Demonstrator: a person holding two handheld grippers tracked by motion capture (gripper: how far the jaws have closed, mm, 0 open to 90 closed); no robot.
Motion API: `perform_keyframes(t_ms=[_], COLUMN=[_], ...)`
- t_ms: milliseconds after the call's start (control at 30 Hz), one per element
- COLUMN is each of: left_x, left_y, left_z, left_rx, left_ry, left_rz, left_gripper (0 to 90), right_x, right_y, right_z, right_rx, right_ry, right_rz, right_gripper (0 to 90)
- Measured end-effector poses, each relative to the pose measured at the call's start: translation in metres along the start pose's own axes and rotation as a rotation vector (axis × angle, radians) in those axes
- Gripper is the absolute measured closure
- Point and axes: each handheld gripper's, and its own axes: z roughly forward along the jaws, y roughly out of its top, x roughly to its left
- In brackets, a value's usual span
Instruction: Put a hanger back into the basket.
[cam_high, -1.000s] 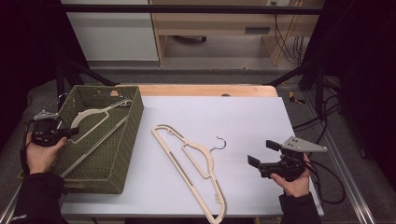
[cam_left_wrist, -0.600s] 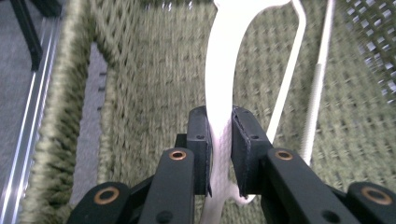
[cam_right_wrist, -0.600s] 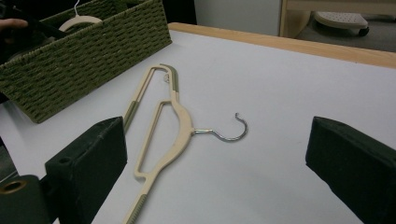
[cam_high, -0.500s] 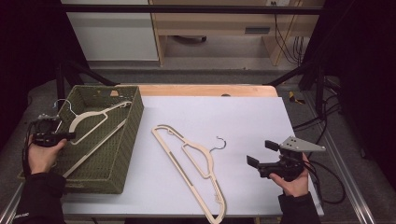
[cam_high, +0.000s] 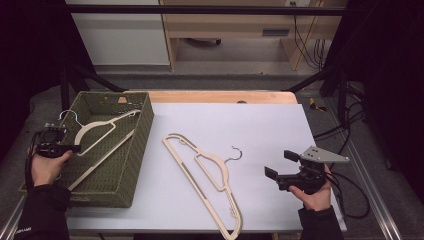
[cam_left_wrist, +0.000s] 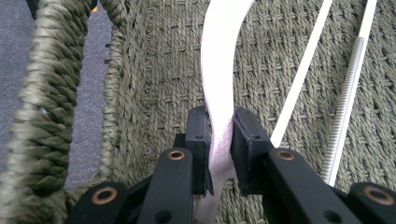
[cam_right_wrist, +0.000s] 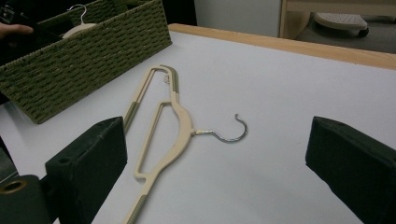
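High view shows the left gripper (cam_high: 64, 148) clamped on a cream hanger (cam_high: 102, 131) that lies inside the green woven basket (cam_high: 141, 131) at the worktop's left edge; the left gripper view confirms the pads pinching the hanger's flat shoulder band (cam_left_wrist: 218, 100) near the basket's left wall. The step looks like setting this hanger down in the basket, so it would be wise to lower it until it rests flat on the weave before loosening, keeping the wire hook (cam_high: 69, 116) clear of the rim so it cannot snag the rope strands. That band is smooth, thin plastic, likely slippery; the basket is coarse braided cord, rough and grippy. A second hanger (cam_high: 205, 175) lies flat on the white worktop (cam_high: 260, 130) toward the near edge, cream with olive grip strips and a chrome hook (cam_right_wrist: 227, 131). The right gripper (cam_high: 281, 165) hovers near the near-right corner, jaws spread wide, grasping nothing.
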Motion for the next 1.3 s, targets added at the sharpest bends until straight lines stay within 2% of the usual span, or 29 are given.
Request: perform_keyframes(t_ms=[433,533,633,700,833,900,933,1033,1133,1300], left_x=[-0.001,-0.001,-0.002,-0.002,-0.008,-0.014,-0.017,-0.03,-0.047,-0.08], left_y=[-0.001,0.0,0.0,0.002,0.007,0.009,0.011,0.013,0.013,0.008], left_z=[0.0,-0.002,-0.008,-0.017,-0.041,-0.053,-0.058,-0.075,-0.088,-0.101], left_rx=[0.004,-0.005,-0.036,-0.085,-0.209,-0.268,-0.295,-0.371,-0.444,-0.509], left_ry=[-0.002,-0.008,-0.012,-0.039,-0.068,-0.095,-0.109,-0.16,-0.212,-0.306], left_rz=[0.008,0.01,0.017,0.011,0.009,0.02,0.027,0.066,0.101,0.164], left_gripper=[72.5,69.9,65.7,62.8,58.0,53.1,45.9,42.7,34.1,22.4], right_x=[0.0,0.0,0.0,0.0,0.001,0.002,0.003,0.004,0.005,0.009], right_y=[0.0,0.0,0.001,0.001,0.002,0.002,0.002,0.003,0.002,0.002], right_z=[-0.001,-0.001,-0.002,-0.003,-0.003,-0.003,-0.003,-0.003,-0.001,0.005], right_rx=[-0.003,-0.005,-0.006,-0.01,-0.01,-0.013,-0.015,-0.015,-0.008,0.007], right_ry=[0.0,0.001,0.0,0.002,0.002,0.001,0.002,0.004,0.011,0.022], right_rz=[-0.002,0.0,0.001,-0.005,-0.008,-0.004,-0.006,-0.008,-0.014,-0.014], right_gripper=[6.0,6.0,6.0,6.0,6.1,6.2,6.3,6.3,6.4,6.8])
